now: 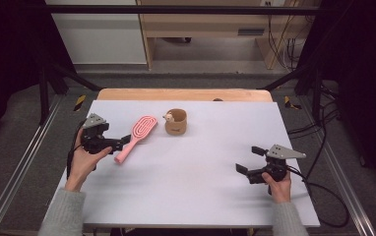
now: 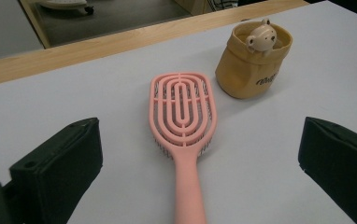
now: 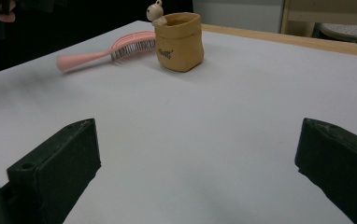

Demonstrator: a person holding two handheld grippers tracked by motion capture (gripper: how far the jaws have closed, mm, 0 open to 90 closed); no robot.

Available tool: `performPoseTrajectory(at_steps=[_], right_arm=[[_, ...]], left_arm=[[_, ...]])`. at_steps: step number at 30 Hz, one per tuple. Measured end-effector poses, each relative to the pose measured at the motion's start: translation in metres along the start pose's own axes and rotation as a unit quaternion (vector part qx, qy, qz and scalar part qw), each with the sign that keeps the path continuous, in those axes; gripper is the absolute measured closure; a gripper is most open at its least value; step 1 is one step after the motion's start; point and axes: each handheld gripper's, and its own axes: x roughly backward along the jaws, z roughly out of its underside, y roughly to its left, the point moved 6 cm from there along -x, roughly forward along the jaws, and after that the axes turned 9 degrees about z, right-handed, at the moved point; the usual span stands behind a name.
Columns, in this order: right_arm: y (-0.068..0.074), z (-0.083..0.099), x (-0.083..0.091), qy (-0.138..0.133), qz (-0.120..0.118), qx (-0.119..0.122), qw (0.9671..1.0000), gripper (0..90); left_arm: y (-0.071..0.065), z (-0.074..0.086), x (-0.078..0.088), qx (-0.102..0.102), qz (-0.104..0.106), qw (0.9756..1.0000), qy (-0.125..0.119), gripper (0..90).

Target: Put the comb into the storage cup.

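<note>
A pink hairbrush (image 1: pixel 136 136) lies flat on the white tabletop (image 1: pixel 201 162) at the left, bristles down, its handle towards the near left. My left gripper (image 1: pixel 121 142) stands open at the handle's end; in the left gripper view the handle (image 2: pixel 188 186) runs up between the two wide-apart pads (image 2: pixel 69 154) without touching them. A tan soft pouch (image 1: pixel 176 123) with a small bear figure (image 2: pixel 260 35) on its rim stands upright just right of the brush head. My right gripper (image 1: pixel 250 160) hovers open and empty at the near right, facing the pouch (image 3: pixel 179 42) and brush (image 3: pixel 106 51).
A wooden strip (image 1: pixel 183 94) runs along the table's far edge. Metal frame rails (image 1: pixel 23 162) flank the table on both sides, and cables (image 1: pixel 324 191) trail off at the right. Wooden furniture (image 1: pixel 201 24) stands on the floor behind.
</note>
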Motion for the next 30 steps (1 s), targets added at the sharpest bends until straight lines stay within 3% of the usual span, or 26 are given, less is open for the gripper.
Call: performPoseTrajectory(at_steps=[9, 15, 30], right_arm=[[0.000, 0.000, -0.001, 0.001, 0.000, 0.001, 1.0000, 0.4], [0.000, 0.000, 0.000, 0.001, 0.000, 0.001, 1.0000, 0.4], [0.001, 0.001, -0.001, 0.002, -0.003, 0.000, 1.0000, 0.3]], left_arm=[[0.006, 0.003, -0.008, 0.006, -0.011, 0.9999, 0.009, 0.0], [0.009, 0.009, -0.019, -0.002, -0.029, 0.9991, 0.032, 0.0], [0.021, 0.027, -0.040, 0.018, -0.033, 0.9964, 0.075, 1.1]])
